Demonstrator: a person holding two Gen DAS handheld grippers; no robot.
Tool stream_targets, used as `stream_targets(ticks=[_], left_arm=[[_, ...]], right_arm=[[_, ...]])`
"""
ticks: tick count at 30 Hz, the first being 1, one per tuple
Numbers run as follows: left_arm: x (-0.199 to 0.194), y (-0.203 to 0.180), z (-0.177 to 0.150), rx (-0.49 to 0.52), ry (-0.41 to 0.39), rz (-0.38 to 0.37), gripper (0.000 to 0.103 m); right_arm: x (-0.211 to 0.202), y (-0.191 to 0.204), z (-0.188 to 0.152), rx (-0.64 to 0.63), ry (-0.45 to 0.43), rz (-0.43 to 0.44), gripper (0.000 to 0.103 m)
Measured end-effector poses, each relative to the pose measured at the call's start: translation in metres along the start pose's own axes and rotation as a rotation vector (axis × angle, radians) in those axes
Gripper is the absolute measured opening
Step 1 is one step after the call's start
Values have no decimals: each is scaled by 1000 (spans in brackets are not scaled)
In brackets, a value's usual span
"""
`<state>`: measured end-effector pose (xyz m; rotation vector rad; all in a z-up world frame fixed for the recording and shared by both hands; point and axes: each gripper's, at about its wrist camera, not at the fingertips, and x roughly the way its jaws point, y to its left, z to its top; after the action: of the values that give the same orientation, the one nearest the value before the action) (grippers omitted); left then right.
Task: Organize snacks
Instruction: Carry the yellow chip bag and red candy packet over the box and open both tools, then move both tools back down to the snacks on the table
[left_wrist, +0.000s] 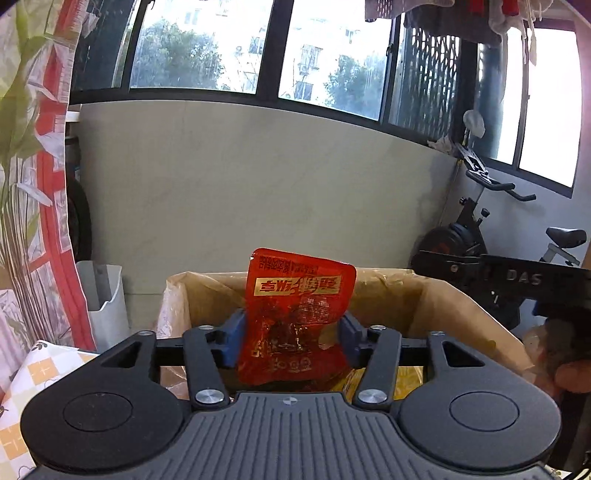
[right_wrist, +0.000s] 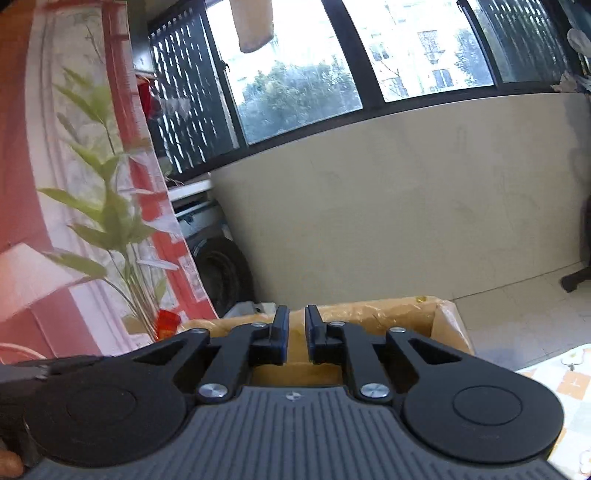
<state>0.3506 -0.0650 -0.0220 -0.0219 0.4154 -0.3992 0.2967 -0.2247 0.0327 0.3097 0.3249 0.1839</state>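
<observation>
My left gripper (left_wrist: 293, 341) is shut on a red snack packet (left_wrist: 295, 314) with gold lettering and holds it upright above an open cardboard box (left_wrist: 424, 295) lined with plastic. Yellow packaging (left_wrist: 406, 380) shows inside the box. My right gripper (right_wrist: 296, 338) is nearly closed with a narrow gap and holds nothing; it hovers over the same cardboard box (right_wrist: 436, 321). The red packet (right_wrist: 168, 323) and the left gripper body show at the left edge of the right wrist view.
A table with a checked orange-and-white cloth (left_wrist: 33, 376) lies at the left and also shows in the right wrist view (right_wrist: 565, 384). An exercise bike (left_wrist: 491, 258) stands at the right. A patterned curtain (left_wrist: 33, 166) hangs at the left. A white bin (left_wrist: 107, 299) stands by the wall.
</observation>
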Motion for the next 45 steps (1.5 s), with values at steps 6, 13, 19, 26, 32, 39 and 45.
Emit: stream_targets(ticks=[6,13,19,26,32,39,45], left_arm=[[2,4,3,-17,25,17,81],[-7,5,3,-35,39,44,88],[-23,1,-2,-14,32,71,89],[-46,-4,-10,19,15,89,91],[-67,-5,-27,23,-5,90,91],[-84,-17,-51,23,-27,70,91],[-89,-29,-72,24,-22,42,91]], right_arm=[[-12,-2,-5,-61,37,-21,23],[-34,3,-17,-115,92,-60,33],[-52,8,-33,-176,130,-81,40],[-68,10,-44,-209,150,-100,43],[-80,11,-54,-232,150,-87,44],[-97,11,-63,-250,120,-54,44],[-112,15,-76,-292,102,-29,44]])
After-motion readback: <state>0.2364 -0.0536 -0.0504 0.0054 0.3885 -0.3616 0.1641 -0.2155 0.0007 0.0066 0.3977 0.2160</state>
